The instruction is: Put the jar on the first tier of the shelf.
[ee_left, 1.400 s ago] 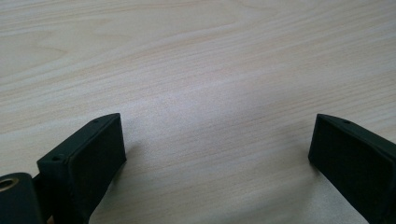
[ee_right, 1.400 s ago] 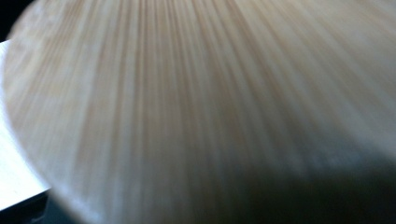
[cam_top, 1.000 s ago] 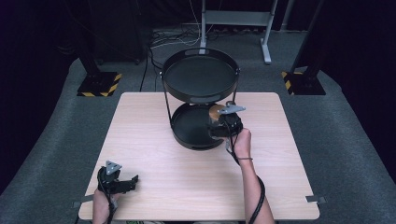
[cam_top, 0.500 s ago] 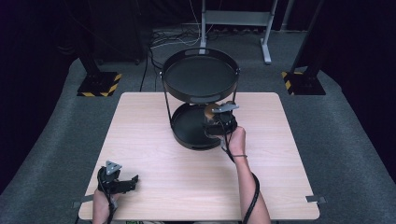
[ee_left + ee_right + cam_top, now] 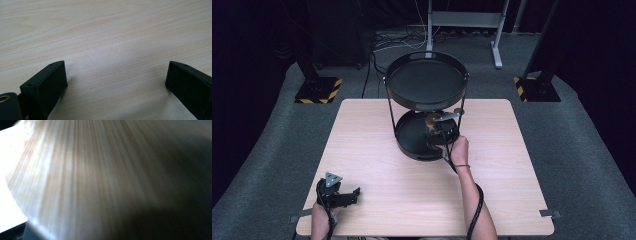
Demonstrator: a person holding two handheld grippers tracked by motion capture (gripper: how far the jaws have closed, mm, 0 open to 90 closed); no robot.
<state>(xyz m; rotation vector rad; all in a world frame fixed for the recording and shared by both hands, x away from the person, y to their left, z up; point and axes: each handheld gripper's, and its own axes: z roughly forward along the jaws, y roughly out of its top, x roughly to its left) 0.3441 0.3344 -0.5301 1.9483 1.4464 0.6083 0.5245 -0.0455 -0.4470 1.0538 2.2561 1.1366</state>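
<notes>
A black two-tier tray stand rises from the back middle of the wooden table (image 5: 372,150), with an upper tray (image 5: 424,82) over a lower tray (image 5: 409,135). My right gripper (image 5: 435,125) reaches in between the tiers, over the right side of the lower tray, shut on a tan ribbed piece (image 5: 430,120). In the right gripper view that pale ribbed surface (image 5: 82,182) sits very close and hides the jaws. My left gripper (image 5: 353,193) rests on the table at the front left, open, with bare wood between its jaws (image 5: 116,80).
The stand's thin black posts (image 5: 390,112) flank the lower tray, and the upper tray hangs low over my right gripper. Grey carpet surrounds the table. Yellow-striped stand feet (image 5: 317,90) and a metal frame (image 5: 462,20) stand beyond the far edge.
My right gripper has moved a little left and farther in over the lower tray, carrying the tan piece. The left gripper has not moved.
</notes>
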